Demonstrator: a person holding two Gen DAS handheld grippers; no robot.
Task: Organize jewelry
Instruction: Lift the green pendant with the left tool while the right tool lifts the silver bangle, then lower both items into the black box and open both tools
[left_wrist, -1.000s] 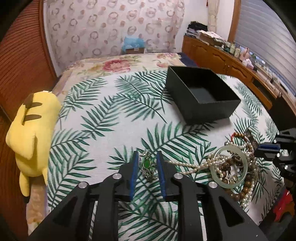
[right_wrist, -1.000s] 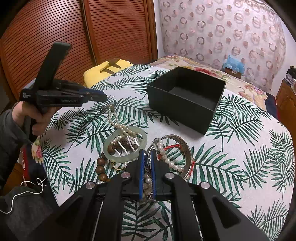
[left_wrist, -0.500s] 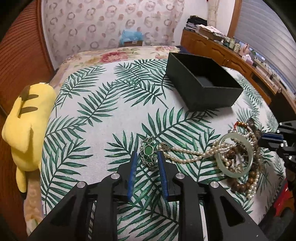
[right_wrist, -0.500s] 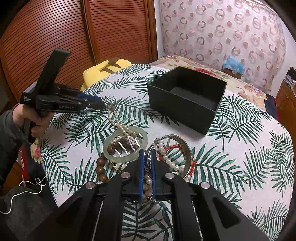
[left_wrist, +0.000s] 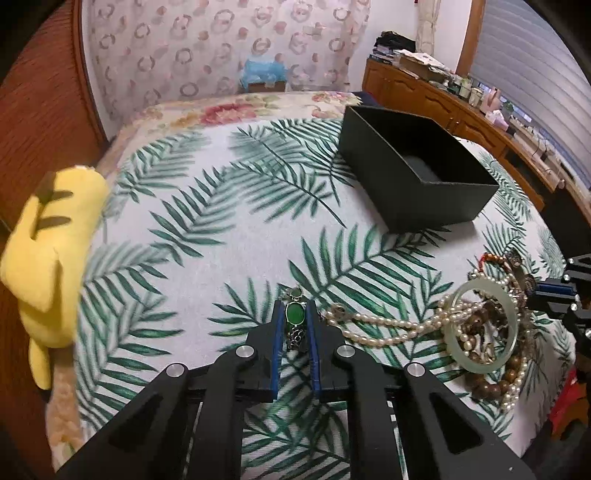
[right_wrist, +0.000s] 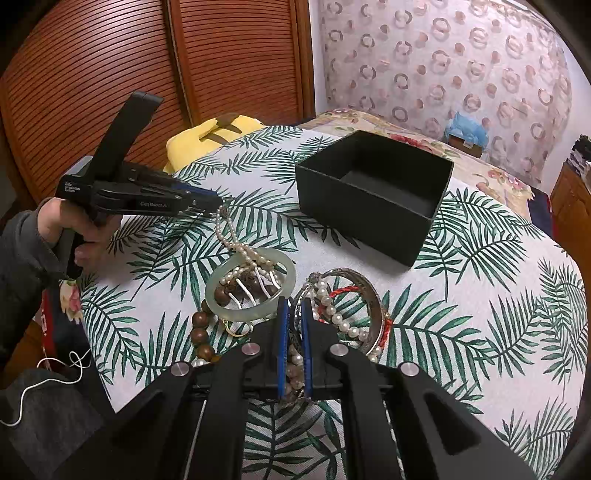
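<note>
A: What's in the box?

B: The black box (left_wrist: 417, 173) stands open on the palm-leaf cloth (left_wrist: 229, 236), and what shows of its dark inside is bare. All the jewelry lies outside it.

A: Where exactly?

B: In a heap near the cloth's near edge: a pale green bangle (right_wrist: 251, 284), brown wooden beads (right_wrist: 201, 334), metal bangles (right_wrist: 354, 295) and a pearl necklace (left_wrist: 380, 325) that trails off toward the left gripper (left_wrist: 295, 314).

A: And the grippers?

B: The left one's jaws have just been closing and now clamp a green-stone pendant (left_wrist: 294, 313) at the end of the pearls. The right gripper (right_wrist: 292, 314) is pinched shut on strands in the heap.

A: Room to move?

B: Bare cloth lies between heap and box. A yellow plush toy (left_wrist: 48, 258) sits off the cloth's left edge.

A: The room?

B: Slatted wooden doors (right_wrist: 147, 66), a patterned curtain (left_wrist: 221, 48), a long wooden dresser (left_wrist: 461, 110).
</note>
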